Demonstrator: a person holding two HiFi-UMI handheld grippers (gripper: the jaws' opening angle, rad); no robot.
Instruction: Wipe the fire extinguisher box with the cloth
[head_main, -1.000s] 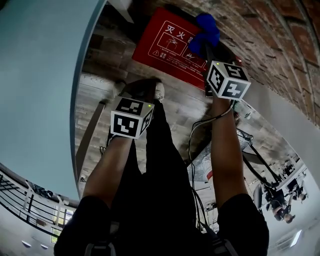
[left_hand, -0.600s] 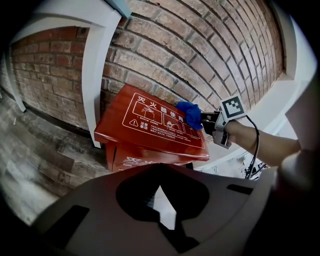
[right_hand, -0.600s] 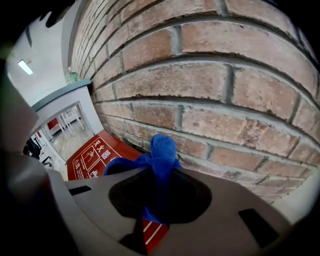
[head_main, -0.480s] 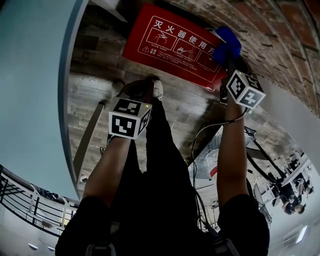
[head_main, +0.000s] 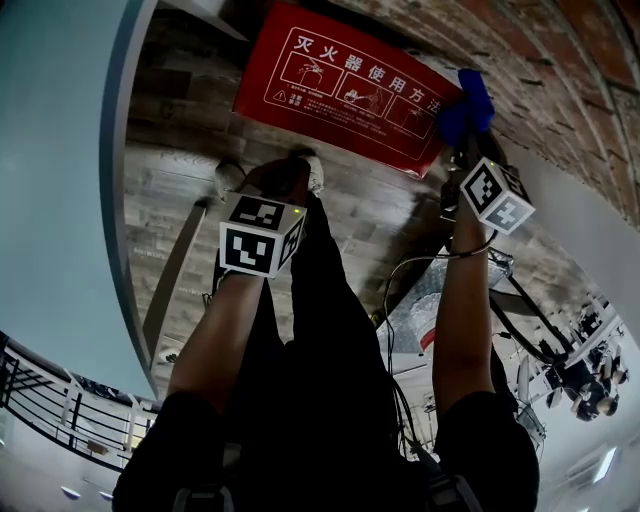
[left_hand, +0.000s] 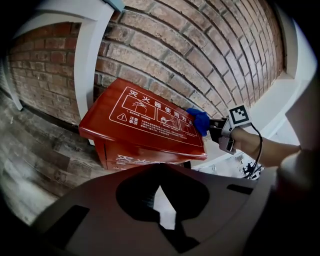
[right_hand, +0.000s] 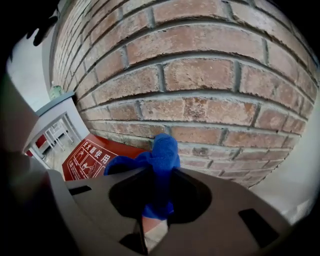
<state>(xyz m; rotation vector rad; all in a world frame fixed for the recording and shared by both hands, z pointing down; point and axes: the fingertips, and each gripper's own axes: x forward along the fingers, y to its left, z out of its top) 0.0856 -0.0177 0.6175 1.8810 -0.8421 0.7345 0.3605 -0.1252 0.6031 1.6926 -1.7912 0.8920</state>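
The wiping step is in hand. The right gripper (right_hand: 155, 200) pinches the blue cloth (right_hand: 162, 155) between its fingers, with the loose end bunched out ahead of them. The cloth sits at the right end of the box's (head_main: 340, 80) sloped red lid, close to the brick wall (right_hand: 200, 75). It looks to be touching the lid's edge there, though how firmly it presses cannot be told. The left gripper (left_hand: 160, 192) hangs back in front of the box with its fingers pressed together on nothing, taking no part. Most of the printed lid lies to the left of the cloth, so I judge the next move to be a sweep back across the lid towards its left end. That calls for keeping the cloth flat on the slope and the pinch firm so the cloth does not slip out.
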